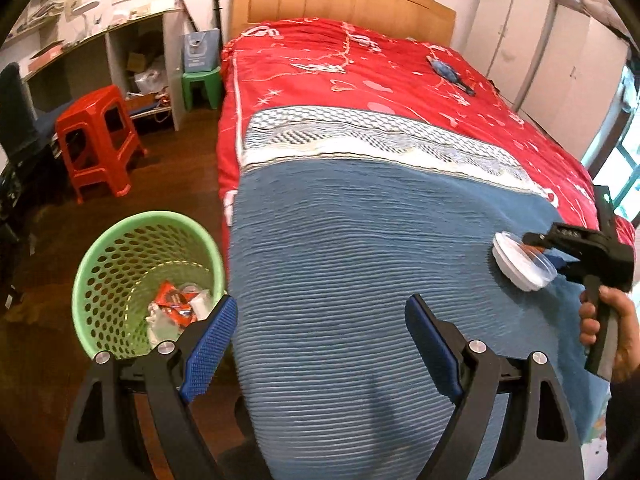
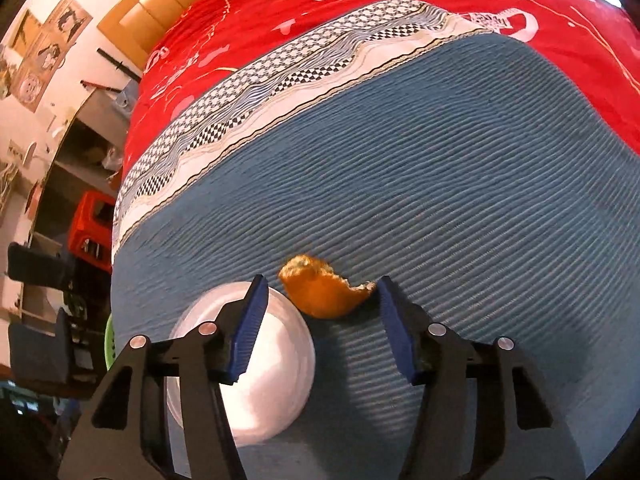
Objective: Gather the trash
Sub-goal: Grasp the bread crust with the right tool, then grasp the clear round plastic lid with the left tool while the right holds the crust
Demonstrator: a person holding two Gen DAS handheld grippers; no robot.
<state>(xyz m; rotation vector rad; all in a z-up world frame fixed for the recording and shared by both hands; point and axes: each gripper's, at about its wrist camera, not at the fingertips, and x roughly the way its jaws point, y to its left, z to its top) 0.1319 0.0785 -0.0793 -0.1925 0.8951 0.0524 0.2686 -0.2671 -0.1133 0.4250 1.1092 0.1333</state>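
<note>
In the right wrist view, the right gripper [image 2: 320,312] has its blue-padded fingers [image 2: 250,324] standing apart, with an orange peel [image 2: 324,294] lying between their tips on the blue blanket [image 2: 460,200]. The peel's torn right end reaches close to the right finger; whether it touches the pad cannot be told, and neither pad is seen pressing on it. The peel is a curved shell, its long axis running across the gap from finger to finger, the rounded back toward the camera and the ragged edge away. Just left of it, partly behind the left finger, a white lidded plastic container [image 2: 272,368] rests on the blanket, its edge just beside the peel.

The left wrist view shows none of the peel. There the same container [image 1: 520,264] appears as a flat round dish with a clear lid, near the blanket's right edge, with the right gripper [image 1: 548,248] poised at it and a hand [image 1: 612,332] around its black handle.

The left gripper [image 1: 320,340] has its fingers [image 1: 210,352] spread wide with nothing between them, over the foot of the bed [image 1: 360,80]. To the left, on the wooden floor [image 1: 180,168], stands a green perforated basket [image 1: 120,264] holding wrappers [image 1: 176,304]. Farther off are a red stool [image 1: 100,136] and a green stool [image 1: 202,86].
</note>
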